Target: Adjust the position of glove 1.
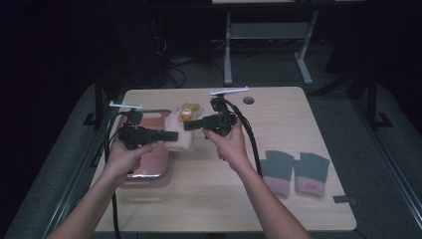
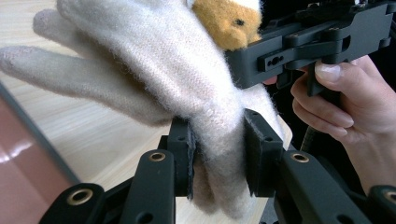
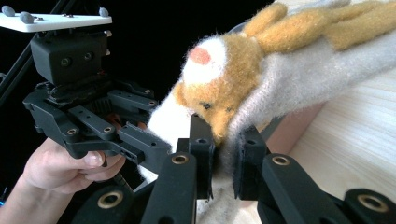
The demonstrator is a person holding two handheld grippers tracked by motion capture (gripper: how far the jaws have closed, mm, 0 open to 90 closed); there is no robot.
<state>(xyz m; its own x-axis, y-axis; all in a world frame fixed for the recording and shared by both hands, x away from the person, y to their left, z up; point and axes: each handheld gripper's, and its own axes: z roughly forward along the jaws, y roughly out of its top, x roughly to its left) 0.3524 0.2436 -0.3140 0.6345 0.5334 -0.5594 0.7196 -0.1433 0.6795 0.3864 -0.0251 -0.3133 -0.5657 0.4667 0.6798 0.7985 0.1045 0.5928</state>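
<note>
A cream knitted glove with an orange animal face sewn on it hangs above the table between both grippers. My left gripper comes in from the left and is shut on the glove's cuff; the glove's fingers spread away to the upper left. My right gripper comes from the right and is shut on the glove just below the animal face. The two grippers' tips are close together, with the left gripper beside the right one's jaws.
A pink metal tray lies on the table's left side, partly under the left hand. Two grey gloves with pink cuffs lie flat at the right front. A round cable hole sits near the far edge.
</note>
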